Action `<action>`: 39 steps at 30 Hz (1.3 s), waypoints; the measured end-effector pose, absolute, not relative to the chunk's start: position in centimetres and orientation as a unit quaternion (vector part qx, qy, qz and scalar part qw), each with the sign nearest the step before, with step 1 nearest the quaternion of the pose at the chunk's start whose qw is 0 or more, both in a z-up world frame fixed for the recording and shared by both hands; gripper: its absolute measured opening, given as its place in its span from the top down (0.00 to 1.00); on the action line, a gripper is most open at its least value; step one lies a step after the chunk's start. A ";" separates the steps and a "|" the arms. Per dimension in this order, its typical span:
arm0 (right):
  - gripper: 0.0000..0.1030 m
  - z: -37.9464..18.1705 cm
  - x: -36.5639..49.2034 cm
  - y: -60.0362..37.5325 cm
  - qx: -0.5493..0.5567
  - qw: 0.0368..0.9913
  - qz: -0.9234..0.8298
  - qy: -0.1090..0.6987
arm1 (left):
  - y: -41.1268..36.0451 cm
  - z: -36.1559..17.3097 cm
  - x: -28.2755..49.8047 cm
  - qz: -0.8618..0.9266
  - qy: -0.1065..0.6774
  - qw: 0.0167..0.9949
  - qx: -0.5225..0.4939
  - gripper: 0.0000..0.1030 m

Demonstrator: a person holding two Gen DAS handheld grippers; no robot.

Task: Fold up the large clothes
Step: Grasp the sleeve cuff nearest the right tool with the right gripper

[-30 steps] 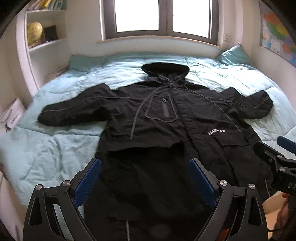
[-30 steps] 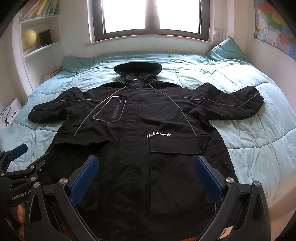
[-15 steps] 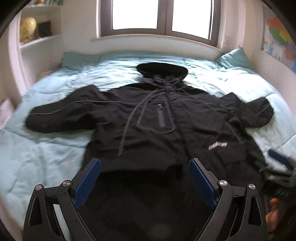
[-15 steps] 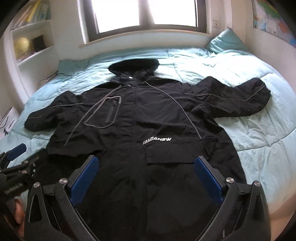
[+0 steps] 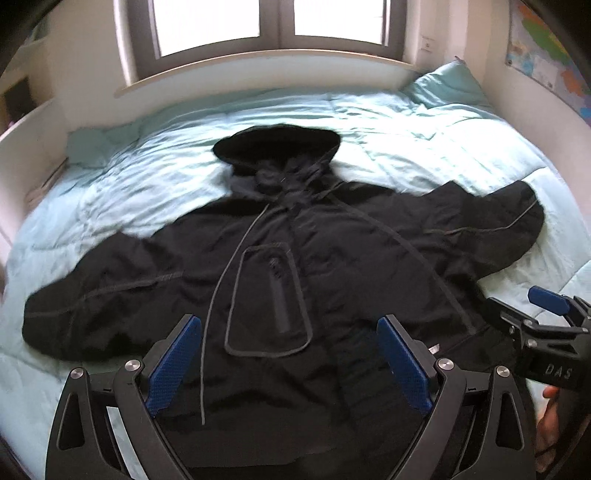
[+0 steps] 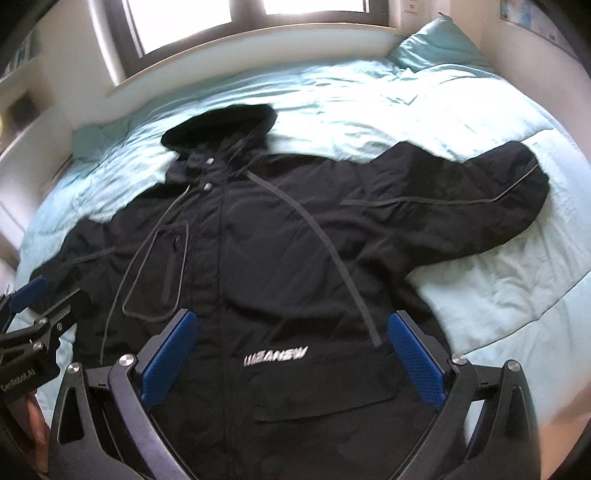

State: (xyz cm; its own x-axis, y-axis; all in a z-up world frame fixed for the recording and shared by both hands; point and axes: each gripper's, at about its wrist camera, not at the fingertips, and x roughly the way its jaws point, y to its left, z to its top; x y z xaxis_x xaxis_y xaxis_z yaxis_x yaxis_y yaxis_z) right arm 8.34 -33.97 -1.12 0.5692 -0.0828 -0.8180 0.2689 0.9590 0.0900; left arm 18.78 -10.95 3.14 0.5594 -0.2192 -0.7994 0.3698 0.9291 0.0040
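the black jacket point(image 5: 332, 266) is cut off at the near edge in both views, so its hem cannot be seen; the left gripper point(image 5: 288, 362) and right gripper point(image 6: 291, 354) cover parts of its lower front. in the left wrist view the right gripper is clipped by the right edge. the window point(image 5: 273, 22) is cropped at the top. the wall map point(image 5: 546, 55) is too distorted to read. the shelf point(image 6: 18, 107) at far left is blurred, its contents unclear. the jacket's hood point(image 6: 221, 122) is smeared at its rim.

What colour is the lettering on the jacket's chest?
White or silvery lettering on the black jacket, clearest in the right wrist view.
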 end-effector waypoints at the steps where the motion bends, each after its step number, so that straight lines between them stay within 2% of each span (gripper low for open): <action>1: 0.00 -0.1 8.5 -34.8 0.104 0.879 -0.107 0.453 | -11.6 4.2 19.1 -0.173 0.439 0.878 0.085 0.07; 9: 0.00 6.8 8.2 -44.9 0.138 0.877 -0.185 0.421 | -19.8 8.9 21.8 -0.241 0.441 0.859 0.096 0.07; 14: 0.00 7.8 7.3 -53.5 0.150 0.878 -0.236 0.388 | -28.1 6.9 23.5 -0.278 0.450 0.841 0.116 0.07; 17: 0.05 7.3 7.3 -57.9 0.146 0.878 -0.262 0.372 | -32.8 4.5 24.8 -0.293 0.464 0.829 0.107 0.07; 21: 0.12 4.9 8.1 -65.4 0.148 0.865 -0.300 0.374 | -38.9 0.4 26.9 -0.323 0.487 0.806 0.094 0.07; 28: 0.14 -0.3 10.7 -76.3 0.172 0.853 -0.311 0.383 | -46.8 -6.0 28.7 -0.321 0.506 0.791 0.121 0.07; 35: 0.14 -6.3 13.5 -82.7 0.239 0.833 -0.278 0.414 | -50.1 -9.4 29.5 -0.318 0.520 0.783 0.124 0.08; 39: 0.14 -8.3 14.5 -84.7 0.270 0.836 -0.254 0.405 | -51.5 -10.6 29.8 -0.326 0.519 0.779 0.129 0.08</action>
State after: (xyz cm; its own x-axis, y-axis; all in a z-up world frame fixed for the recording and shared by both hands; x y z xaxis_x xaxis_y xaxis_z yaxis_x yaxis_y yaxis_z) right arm 14.53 -84.73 -8.33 0.5429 -0.2062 -0.8141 0.6431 0.7255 0.2451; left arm 29.81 -51.52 -10.62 0.2478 -0.3743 -0.8936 0.6421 0.7541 -0.1378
